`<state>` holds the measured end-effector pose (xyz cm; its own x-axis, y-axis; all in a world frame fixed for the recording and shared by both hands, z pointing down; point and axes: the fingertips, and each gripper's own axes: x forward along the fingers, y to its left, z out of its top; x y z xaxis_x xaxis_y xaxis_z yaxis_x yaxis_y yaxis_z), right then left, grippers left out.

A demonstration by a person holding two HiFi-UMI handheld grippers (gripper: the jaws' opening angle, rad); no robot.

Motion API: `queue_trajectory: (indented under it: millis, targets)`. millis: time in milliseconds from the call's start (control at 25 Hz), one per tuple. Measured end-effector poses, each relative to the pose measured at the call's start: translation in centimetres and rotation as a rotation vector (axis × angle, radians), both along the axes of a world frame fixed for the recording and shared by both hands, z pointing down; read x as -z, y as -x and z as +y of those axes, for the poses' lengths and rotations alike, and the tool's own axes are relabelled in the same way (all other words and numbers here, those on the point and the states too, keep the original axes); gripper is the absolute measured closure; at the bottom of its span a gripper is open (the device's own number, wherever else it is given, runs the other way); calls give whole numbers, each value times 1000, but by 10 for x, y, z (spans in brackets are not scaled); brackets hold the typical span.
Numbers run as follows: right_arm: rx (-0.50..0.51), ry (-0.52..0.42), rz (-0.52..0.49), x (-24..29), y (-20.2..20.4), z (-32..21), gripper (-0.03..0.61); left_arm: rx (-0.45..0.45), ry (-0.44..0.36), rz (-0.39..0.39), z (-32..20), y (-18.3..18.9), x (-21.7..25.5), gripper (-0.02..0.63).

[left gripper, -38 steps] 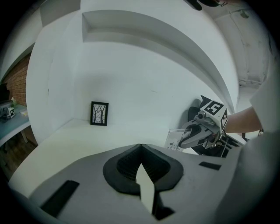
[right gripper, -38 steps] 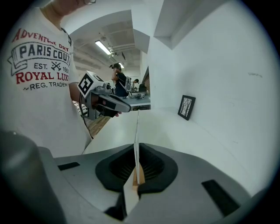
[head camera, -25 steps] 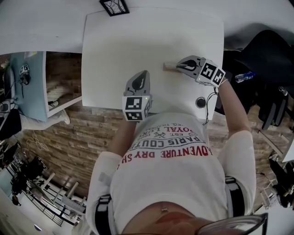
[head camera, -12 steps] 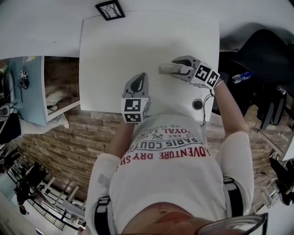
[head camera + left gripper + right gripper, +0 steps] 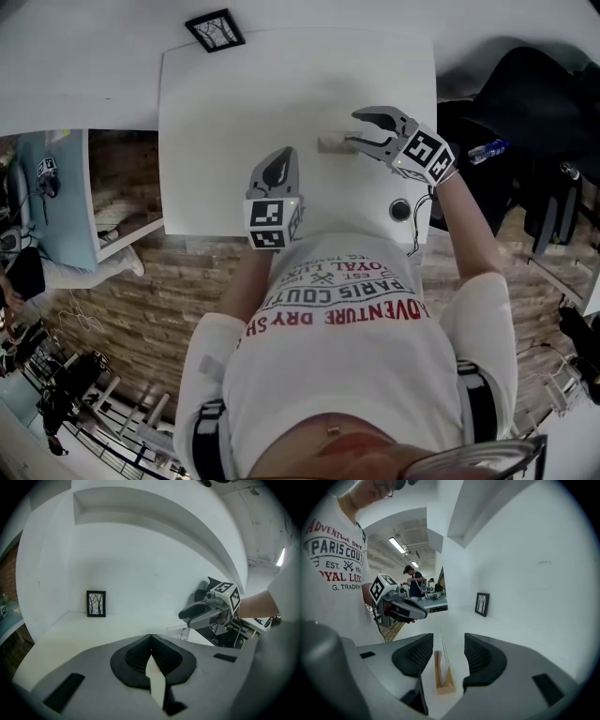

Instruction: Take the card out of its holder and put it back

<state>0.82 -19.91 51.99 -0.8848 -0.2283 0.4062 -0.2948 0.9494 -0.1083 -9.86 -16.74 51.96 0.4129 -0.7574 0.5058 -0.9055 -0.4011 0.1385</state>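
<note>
white tabletop [image 5: 234, 94] carries a small pale wooden holder [image 5: 333, 143] near its right edge, with a thin whitish card [image 5: 440, 660] upright in its slot. the right gripper [image 5: 354, 128] has just been spreading its jaws, which flank the card without touching it; the left gripper [image 5: 151, 639] sits near the front edge, jaws pressed together. this looks like the put-back release, so next the right gripper should withdraw without nudging the card.

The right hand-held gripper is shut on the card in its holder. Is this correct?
No: the right hand-held gripper has just been opening and is open; its jaws grip nothing, the card stands free in the holder. See the right gripper view.
</note>
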Motion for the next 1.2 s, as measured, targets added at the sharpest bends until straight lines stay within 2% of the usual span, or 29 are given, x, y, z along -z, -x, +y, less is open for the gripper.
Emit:
queue_trajectory:
  millis: [120,200,320,640,920,1200]
  targets:
    - [-67,-27,-55,27,-2,-2,380,-10,-14,10,-3,-1,4,589]
    - [-123,-53,-81,42,-5,-2,465,-10,-27,20,-4,-1,9,589]
    - [-213,-86,-96,57,-11,0,516,-14,-49,33,-7,-4,17,589]
    - [-480,-144,-9,49,-22,12,543,-76,-114,70,-15,-20,40,589]
    - [-824,-116,-9,42,-37,21,552,-140,-167,65,-14,-32,55,589]
    - [-953,-113,-10,38,-37,40,554,-161,-144,86,-9,-24,50,589]
